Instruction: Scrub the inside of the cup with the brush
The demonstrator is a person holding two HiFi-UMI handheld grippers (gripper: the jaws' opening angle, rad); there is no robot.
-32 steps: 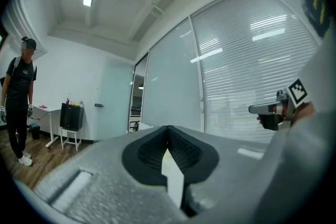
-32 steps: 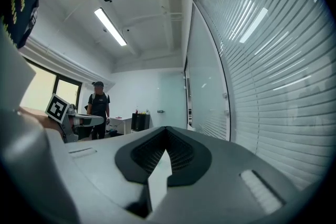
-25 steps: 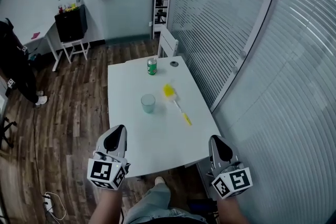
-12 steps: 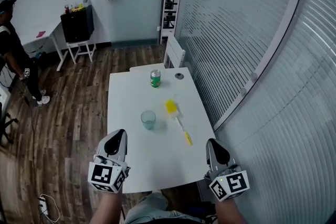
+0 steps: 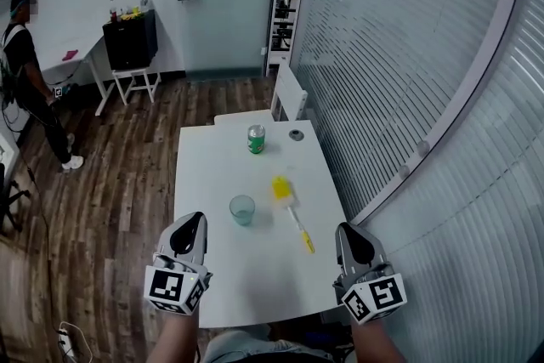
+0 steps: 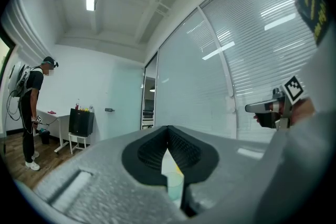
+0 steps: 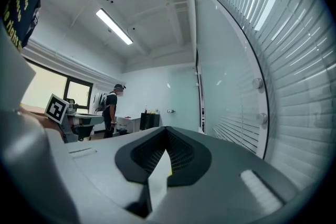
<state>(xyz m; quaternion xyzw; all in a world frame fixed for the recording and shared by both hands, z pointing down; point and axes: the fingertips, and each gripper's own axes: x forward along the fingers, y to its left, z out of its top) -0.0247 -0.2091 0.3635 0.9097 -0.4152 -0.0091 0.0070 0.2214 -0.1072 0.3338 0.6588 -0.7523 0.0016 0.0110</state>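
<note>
Head view looks down on a white tabletop [image 5: 255, 276] with both tools held at its near edge. Neither grips anything, so the task seems to be at its very start, with the approach as the step in hand. At the left, the left tool [image 5: 192, 221] is clenched, its jaws pressed together on nothing, and it points level toward the far end. Ahead of it and a little to its right stands the cup [image 5: 242, 209], upright and translucent, mouth upward, near the middle of the tabletop. Just to the right of the cup lies the brush [image 5: 292, 215], yellow head toward the far end, thin handle running back toward the near right corner. A green can [image 5: 256, 139] stands well beyond both. The right tool [image 5: 348, 231] is likewise clenched and empty, near the handle's end but apart from it. Next, by my judgement, both tools must open: the right to take the brush by its handle, the left to steady the cup by its wall.
</note>
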